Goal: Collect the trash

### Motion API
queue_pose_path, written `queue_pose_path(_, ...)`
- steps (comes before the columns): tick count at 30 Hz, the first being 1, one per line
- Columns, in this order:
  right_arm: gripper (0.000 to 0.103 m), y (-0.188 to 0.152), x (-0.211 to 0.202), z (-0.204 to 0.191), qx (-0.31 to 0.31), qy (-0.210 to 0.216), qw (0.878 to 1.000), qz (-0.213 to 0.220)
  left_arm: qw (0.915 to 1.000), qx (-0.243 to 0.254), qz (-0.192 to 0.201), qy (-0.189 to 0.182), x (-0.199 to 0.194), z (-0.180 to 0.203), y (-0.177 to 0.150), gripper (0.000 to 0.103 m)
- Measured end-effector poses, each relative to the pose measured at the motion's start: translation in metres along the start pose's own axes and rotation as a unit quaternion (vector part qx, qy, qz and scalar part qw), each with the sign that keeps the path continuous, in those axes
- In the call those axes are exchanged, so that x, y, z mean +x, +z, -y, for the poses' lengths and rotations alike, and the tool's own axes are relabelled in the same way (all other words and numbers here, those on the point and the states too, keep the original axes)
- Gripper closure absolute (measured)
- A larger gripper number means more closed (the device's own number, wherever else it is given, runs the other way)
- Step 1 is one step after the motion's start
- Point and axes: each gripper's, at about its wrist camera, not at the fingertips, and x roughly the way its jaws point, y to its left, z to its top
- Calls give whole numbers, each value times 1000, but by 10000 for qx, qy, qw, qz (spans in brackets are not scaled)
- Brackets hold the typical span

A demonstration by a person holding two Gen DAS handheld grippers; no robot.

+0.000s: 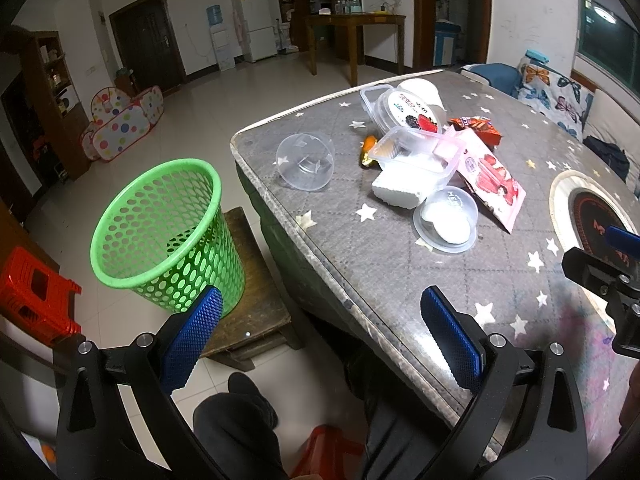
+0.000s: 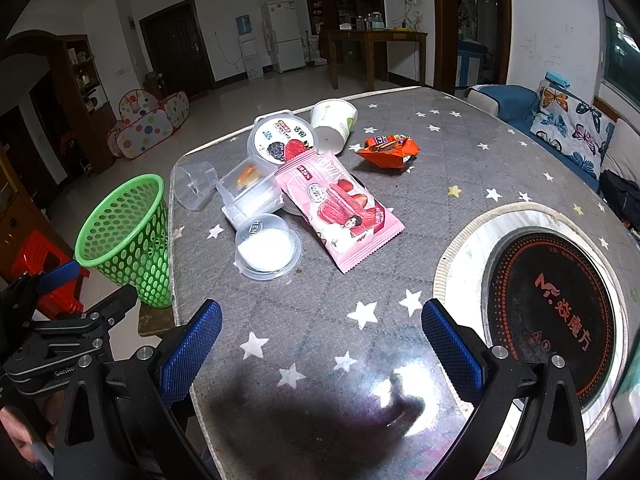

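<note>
A pile of trash lies on the grey star-patterned table: a pink snack wrapper, an orange wrapper, a clear lidded cup, a clear plastic box, a clear cup on its side, a round berry tub and a white paper cup. A green mesh bin stands on a stool left of the table. My left gripper is open and empty over the table's near corner. My right gripper is open and empty above the table, short of the pile.
An induction hob is set into the table at the right. A red plastic stool stands on the floor at left. A dark wooden stool bears the bin. A sofa with butterfly cushions runs along the far right.
</note>
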Motion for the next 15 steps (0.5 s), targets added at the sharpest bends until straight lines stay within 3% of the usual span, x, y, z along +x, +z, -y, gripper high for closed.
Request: queue_pose_path(15,6,0,2,2,1,-9,10000,-3,10000,-25,-15,21,6,-6,-3,5)
